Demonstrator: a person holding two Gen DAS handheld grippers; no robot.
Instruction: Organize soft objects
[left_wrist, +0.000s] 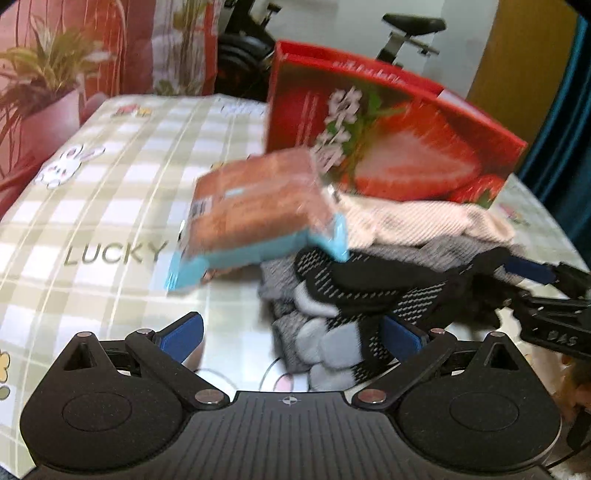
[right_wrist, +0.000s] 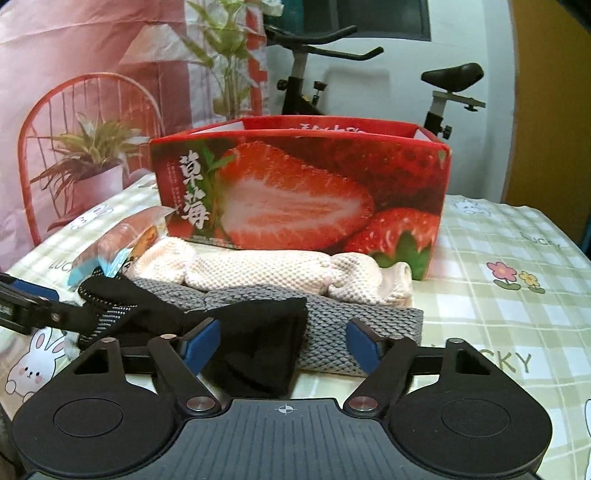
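Sock (right_wrist: 258, 343), black, lies between right gripper (right_wrist: 283, 341) pads, apart, untouched. Left gripper (left_wrist: 291, 332) apart over patterned end. Clamp both ends squarely before lifting.

an exercise bike (right_wrist: 369, 85) stands behind the checked tablecloth (right_wrist: 509, 236), by a white wall (right_wrist: 472, 33).

A red strawberry box (right_wrist: 299, 184) stands upright with its top open at the back of the checked worktop (right_wrist: 517, 325). Touching its front lies a rolled cream knit cloth (right_wrist: 273, 271), stretched along the box. Just in front of that lies a folded grey knit cloth (right_wrist: 332, 321), partly beneath a black sock (right_wrist: 258, 343) with white-speckled bands and grey patches, crumpled on top. At the left end of the pile a wrapped brown cake in a blue-edged packet (left_wrist: 255, 218) lies tilted against the cloths.
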